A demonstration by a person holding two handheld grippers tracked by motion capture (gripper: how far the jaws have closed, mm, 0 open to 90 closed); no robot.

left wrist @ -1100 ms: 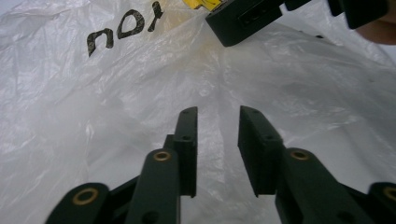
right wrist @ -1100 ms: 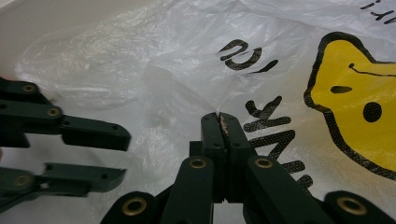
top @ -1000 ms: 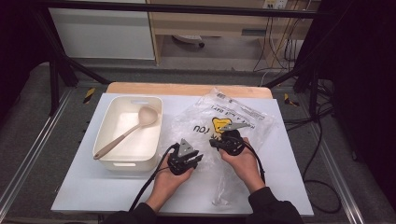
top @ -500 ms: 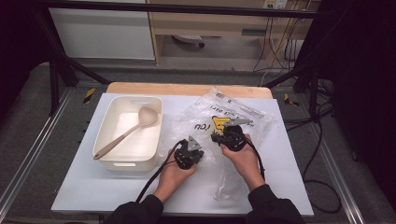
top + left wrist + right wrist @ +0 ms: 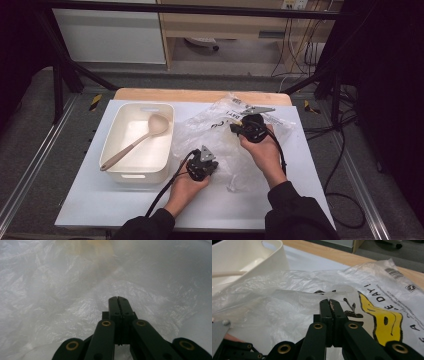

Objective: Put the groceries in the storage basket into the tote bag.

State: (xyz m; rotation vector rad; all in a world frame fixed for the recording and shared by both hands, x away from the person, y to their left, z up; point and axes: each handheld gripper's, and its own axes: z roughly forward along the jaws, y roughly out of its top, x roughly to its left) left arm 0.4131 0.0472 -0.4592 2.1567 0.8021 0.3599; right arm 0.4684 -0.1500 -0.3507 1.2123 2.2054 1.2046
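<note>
White tabletop; wooden far edge; dark room

The white bin (a ladle lying in it) walls off the tabletop left of the left tool. The crumpled plastic bag covers the middle. Bare tabletop lies along the near edge and far right.
</note>
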